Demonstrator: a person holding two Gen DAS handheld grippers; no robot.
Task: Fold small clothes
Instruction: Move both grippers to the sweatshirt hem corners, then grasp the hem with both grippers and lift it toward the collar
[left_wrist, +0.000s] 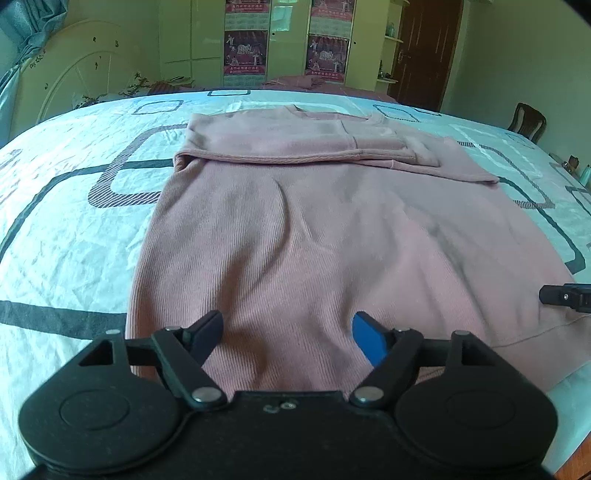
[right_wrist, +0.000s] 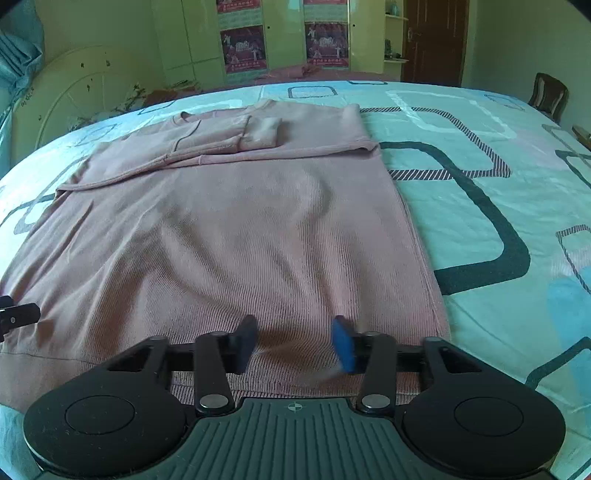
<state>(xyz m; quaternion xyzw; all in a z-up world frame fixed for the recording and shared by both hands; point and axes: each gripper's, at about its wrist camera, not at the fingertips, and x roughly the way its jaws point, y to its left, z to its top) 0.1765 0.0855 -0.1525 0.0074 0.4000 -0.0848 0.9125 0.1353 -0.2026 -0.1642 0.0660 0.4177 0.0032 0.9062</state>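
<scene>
A pink ribbed sweater (left_wrist: 314, 229) lies flat on the bed, hem toward me, with both sleeves folded across its chest at the far end (left_wrist: 369, 147). It also shows in the right wrist view (right_wrist: 236, 229). My left gripper (left_wrist: 288, 336) is open, low over the hem at the sweater's left part. My right gripper (right_wrist: 295, 343) is open, low over the hem near the sweater's right edge. Neither holds cloth. The right gripper's tip shows at the right edge of the left wrist view (left_wrist: 565, 297), and the left gripper's tip at the left edge of the right wrist view (right_wrist: 18, 317).
The bed sheet (right_wrist: 480, 206) is light blue with dark rounded-square patterns. A white headboard (left_wrist: 77, 77) is at the far left. Wardrobes with posters (left_wrist: 288, 40), a brown door (left_wrist: 424, 51) and a wooden chair (left_wrist: 526, 120) stand behind the bed.
</scene>
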